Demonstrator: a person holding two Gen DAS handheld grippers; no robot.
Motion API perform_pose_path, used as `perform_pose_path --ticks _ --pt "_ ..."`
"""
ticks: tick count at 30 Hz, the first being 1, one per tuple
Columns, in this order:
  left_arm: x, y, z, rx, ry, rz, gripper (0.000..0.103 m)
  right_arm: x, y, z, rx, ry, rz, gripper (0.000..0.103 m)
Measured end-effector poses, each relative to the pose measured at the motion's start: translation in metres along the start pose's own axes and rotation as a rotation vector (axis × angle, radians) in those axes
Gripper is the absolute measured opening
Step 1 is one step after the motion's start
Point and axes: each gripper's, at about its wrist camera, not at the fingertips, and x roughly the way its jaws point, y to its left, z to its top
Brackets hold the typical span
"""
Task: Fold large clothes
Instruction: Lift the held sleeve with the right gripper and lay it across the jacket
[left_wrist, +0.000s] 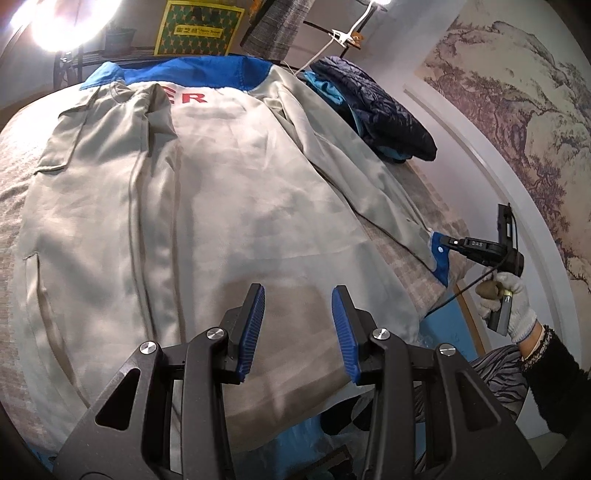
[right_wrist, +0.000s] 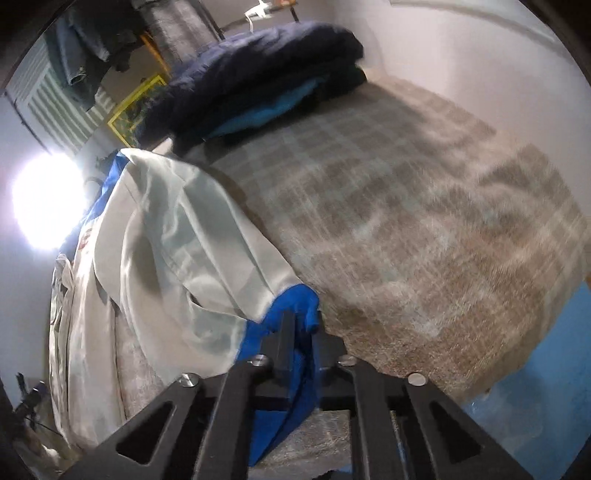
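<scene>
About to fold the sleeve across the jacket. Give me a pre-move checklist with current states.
1. Right gripper shut on the blue cuff of the grey jacket sleeve: ok.
2. Left gripper open, holding nothing, above the hem of the grey jacket with blue collar: ok.
3. Jacket body spread flat on the checked bedcover: ok, slight wrinkles.
4. Folded dark navy quilted garment lies apart from the jacket's fold path: ok.
5. How much cuff fabric is inside the grip: cannot tell.
</scene>
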Motion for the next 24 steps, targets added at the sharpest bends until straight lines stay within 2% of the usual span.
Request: perform_pose_path --ticks 4,9,12,15,19,24 --pt "-0.010 0.008 0.002 -0.029 -0.023 0.001 0.038 -0.031 0.020 0.002 -0.030 -0.087 0.063 0.000" --pt "-0.022 0.019 0.004 -0.060 -0.046 0.006 0.038 -0.087 0.076 -0.003 -0.164 -0.209 0.151 0.000" --pt "-0.028 0.025 0.006 -0.080 -0.064 0.005 0.038 -0.125 0.129 -0.012 -0.303 -0.283 0.230 0.000" --pt "-0.035 0.031 0.008 -0.113 -0.083 0.000 0.038 -0.149 0.179 -0.031 -0.479 -0.321 0.261 0.000" --pt "-0.042 0.042 0.012 -0.157 -0.104 -0.007 0.038 -0.151 0.255 -0.077 -0.769 -0.294 0.311 0.000" --pt "-0.049 0.061 0.014 -0.225 -0.129 -0.012 0.038 -0.115 0.315 -0.148 -1.086 -0.183 0.326 0.000"
